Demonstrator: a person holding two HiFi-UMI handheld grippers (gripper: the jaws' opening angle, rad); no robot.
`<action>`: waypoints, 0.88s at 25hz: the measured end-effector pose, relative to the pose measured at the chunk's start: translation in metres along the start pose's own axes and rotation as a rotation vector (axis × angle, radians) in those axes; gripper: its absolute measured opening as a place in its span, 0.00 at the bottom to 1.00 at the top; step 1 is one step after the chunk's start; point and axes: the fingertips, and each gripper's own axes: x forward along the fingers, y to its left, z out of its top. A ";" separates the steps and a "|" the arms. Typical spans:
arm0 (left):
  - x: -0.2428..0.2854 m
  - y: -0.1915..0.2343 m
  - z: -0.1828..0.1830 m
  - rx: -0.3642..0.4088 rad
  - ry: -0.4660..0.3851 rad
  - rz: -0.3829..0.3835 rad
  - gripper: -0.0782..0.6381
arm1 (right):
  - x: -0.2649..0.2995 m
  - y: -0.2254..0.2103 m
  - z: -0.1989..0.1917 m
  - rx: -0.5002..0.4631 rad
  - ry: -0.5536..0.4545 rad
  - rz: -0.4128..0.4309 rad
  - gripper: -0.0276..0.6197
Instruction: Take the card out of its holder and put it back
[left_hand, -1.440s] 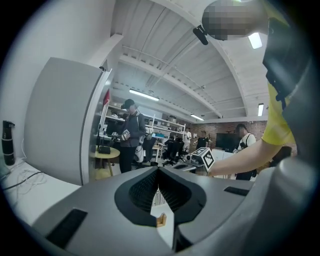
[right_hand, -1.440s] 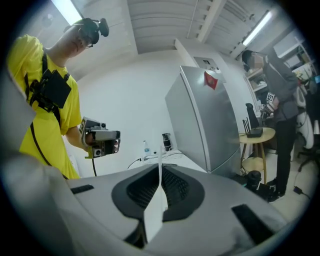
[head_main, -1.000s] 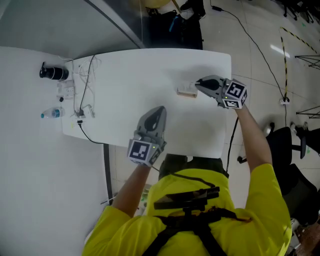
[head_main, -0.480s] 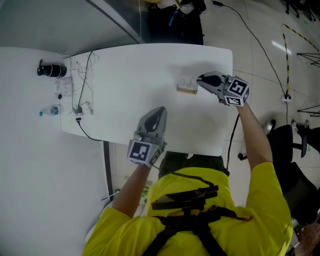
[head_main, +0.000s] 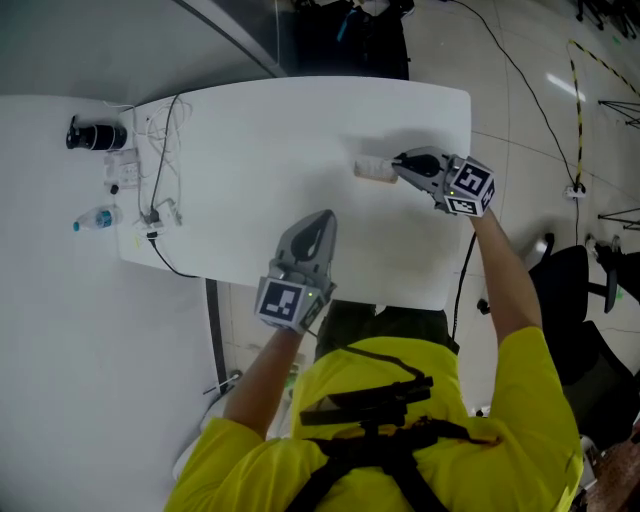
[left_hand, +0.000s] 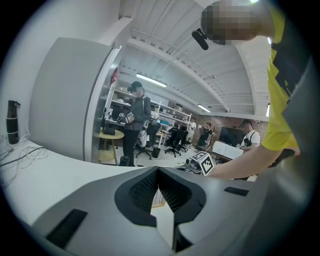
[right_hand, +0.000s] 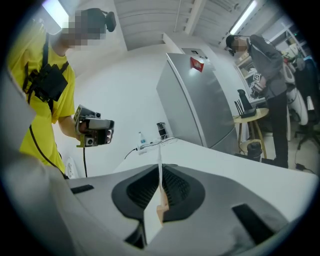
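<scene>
Tabletop first, from the head view: it is white and fills the middle of the frame. The small card holder sits on it right of centre, toward the top. The right gripper comes in from the right side, and its tips are right at the holder. The left gripper is lower and nearer the centre, well apart from the holder, with nothing at its tips. At the far left of the frame lie a black cylinder, a small water bottle and a tangle of cables. The person's yellow shirt fills the bottom.

From the left gripper view, its two dark pads meet at the tips with nothing between them. Through the notch below the tips, a small striped object on a wooden base shows on the table beyond the jaws. I cannot tell for certain that it is the holder. In the background, upper left of centre, another person stands among office chairs.

From the right gripper view, the jaws are nearly together and pinch the card. It is a thin white sheet seen edge-on, upright, and it rises above the pads. Low between the pads, a bit of the holder's pale wood shows against the card's lower edge. Whether the card is free of the slot or seated in it I cannot tell.
</scene>
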 end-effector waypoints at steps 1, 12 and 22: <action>0.000 0.001 -0.003 -0.004 0.009 -0.001 0.10 | 0.001 0.000 -0.002 0.008 -0.005 -0.005 0.08; -0.018 -0.006 0.029 0.012 -0.006 -0.012 0.10 | -0.057 0.020 0.049 0.020 -0.111 -0.271 0.21; -0.047 -0.016 0.087 0.078 -0.125 -0.034 0.10 | -0.147 0.123 0.176 -0.078 -0.356 -0.571 0.21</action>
